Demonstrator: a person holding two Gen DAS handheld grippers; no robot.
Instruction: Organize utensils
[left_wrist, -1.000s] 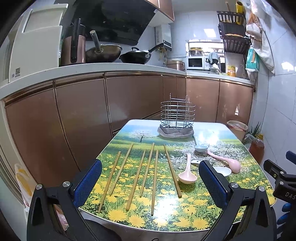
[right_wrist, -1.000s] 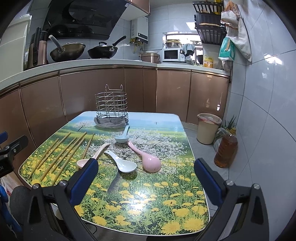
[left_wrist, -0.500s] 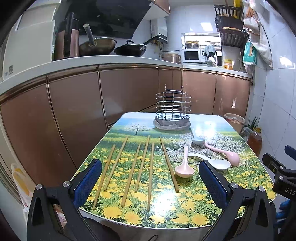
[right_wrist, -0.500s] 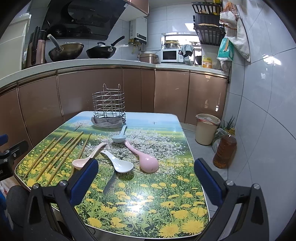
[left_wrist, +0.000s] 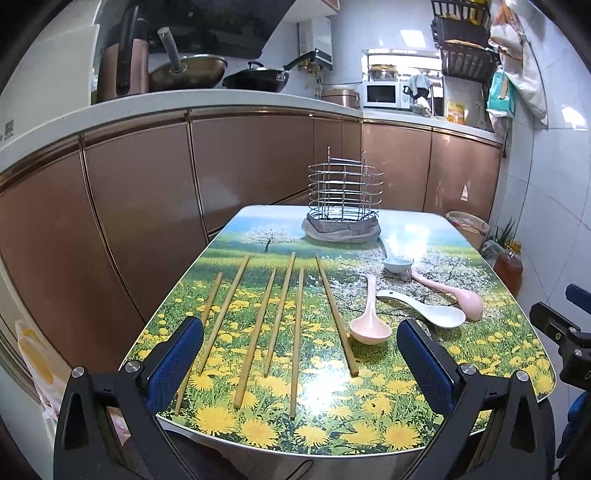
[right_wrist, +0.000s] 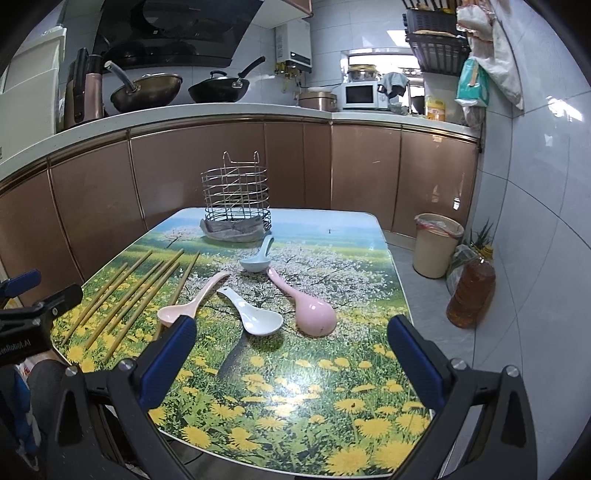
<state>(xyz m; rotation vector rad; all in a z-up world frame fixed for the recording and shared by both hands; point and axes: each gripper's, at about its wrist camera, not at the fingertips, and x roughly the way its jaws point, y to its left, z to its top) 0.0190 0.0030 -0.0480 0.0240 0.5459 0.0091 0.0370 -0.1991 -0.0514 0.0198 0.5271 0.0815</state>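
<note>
Several wooden chopsticks (left_wrist: 258, 325) (right_wrist: 136, 295) lie side by side on the flower-print table (left_wrist: 406, 424) (right_wrist: 295, 387). To their right lie a pale pink spoon (left_wrist: 367, 317) (right_wrist: 192, 301), a white spoon (left_wrist: 428, 310) (right_wrist: 255, 317), a large pink spoon (left_wrist: 454, 291) (right_wrist: 306, 302) and a light blue spoon (left_wrist: 395, 260) (right_wrist: 256, 256). A wire utensil holder (left_wrist: 343, 195) (right_wrist: 236, 195) stands on a grey cloth at the far end. My left gripper (left_wrist: 301, 360) hovers open over the near ends of the chopsticks. My right gripper (right_wrist: 291, 360) is open, short of the spoons.
Brown cabinets (left_wrist: 147, 192) and a counter with pans run along the left and back. A beige bin (right_wrist: 436, 243) and an amber oil bottle (right_wrist: 471, 291) stand on the floor right of the table. The left gripper's body (right_wrist: 33, 321) shows at the table's left corner.
Both grippers have drifted slightly nearer the table and lower; the utensils look a little larger. Nothing on the table has moved, and both grippers stay open.
</note>
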